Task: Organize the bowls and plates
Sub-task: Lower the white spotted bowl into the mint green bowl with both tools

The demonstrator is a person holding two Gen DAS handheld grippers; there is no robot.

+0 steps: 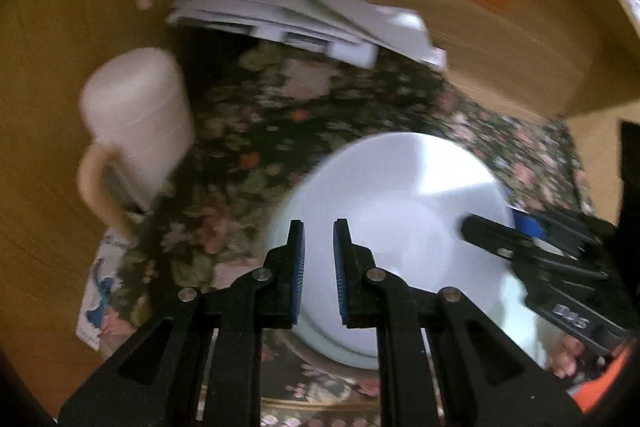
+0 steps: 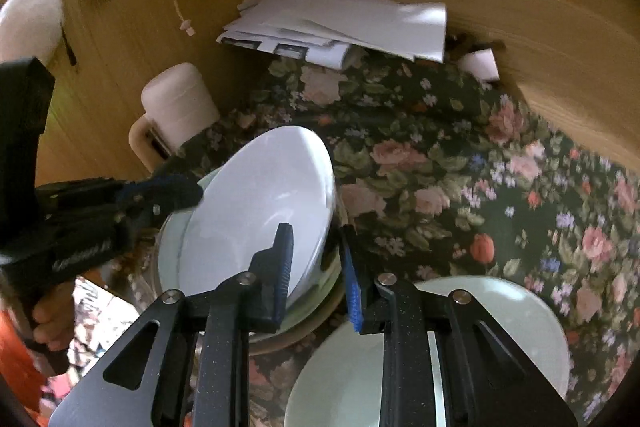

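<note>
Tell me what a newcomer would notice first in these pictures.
A white bowl stands out, gripped by its rim from both sides by the left claw and right claw, above a stack of dishes. It hangs over a dark floral cloth. A pale mug sits behind, left.

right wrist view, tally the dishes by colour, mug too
white bowl: 1
pale green dishes: 2, one under the white bowl, one at lower right
tan-rimmed plate at the bottom of that stack: 1
cream mug: 1
total: 5
</note>
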